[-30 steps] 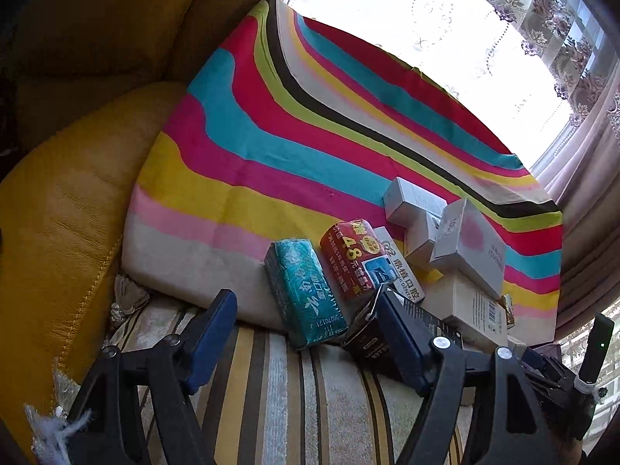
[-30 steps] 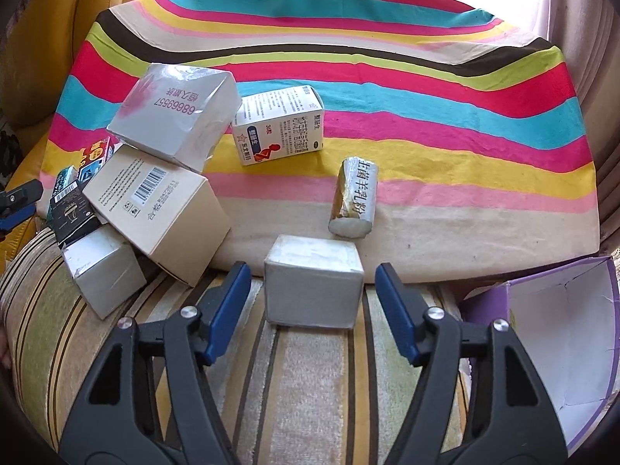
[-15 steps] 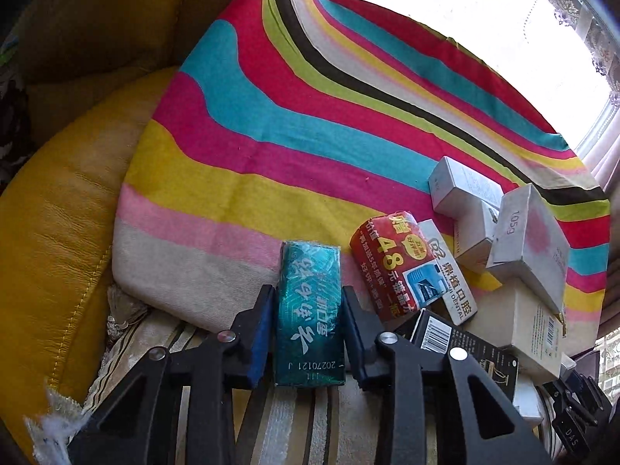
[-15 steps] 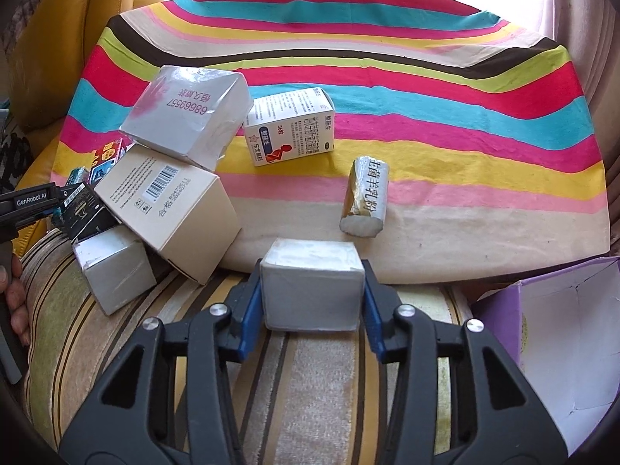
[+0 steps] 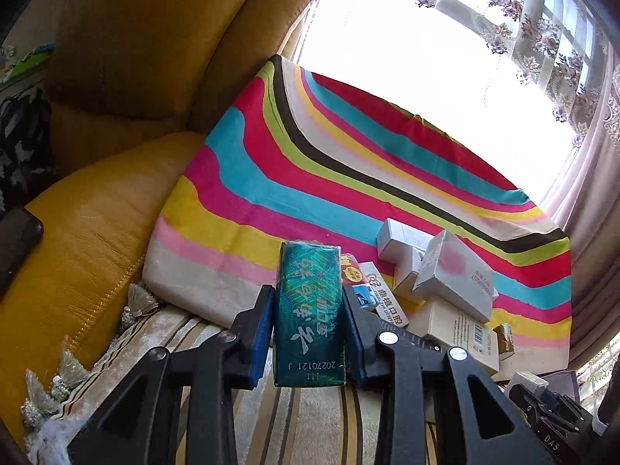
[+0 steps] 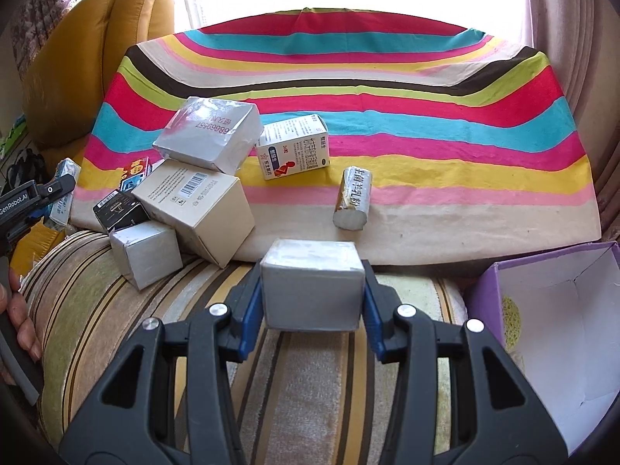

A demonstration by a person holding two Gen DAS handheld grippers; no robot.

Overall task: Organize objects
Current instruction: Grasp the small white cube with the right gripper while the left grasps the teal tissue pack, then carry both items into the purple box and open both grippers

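1. Both packs have come up off the striped sofa cushion (image 6: 116,310) since a moment ago: the left hand-held gripper (image 5: 308,333) is clamped on the teal plastic-wrapped tissue pack (image 5: 310,310), its blue pads pressed flat against both long sides.
2. On the other side, the right hand-held gripper (image 6: 312,302) is closed snugly on the small grey-white cardboard box (image 6: 313,285), holding it just above the cushion.
3. An open purple cardboard box (image 6: 554,333) sits at the right; a yellowish spongy item lies against its inner left wall.
4. Left of the held box, several white and beige cartons (image 6: 193,190) lean in a heap on the rainbow-striped cloth (image 6: 426,124).
5. A foil-wrapped roll (image 6: 352,197) lies alone beyond the held box.
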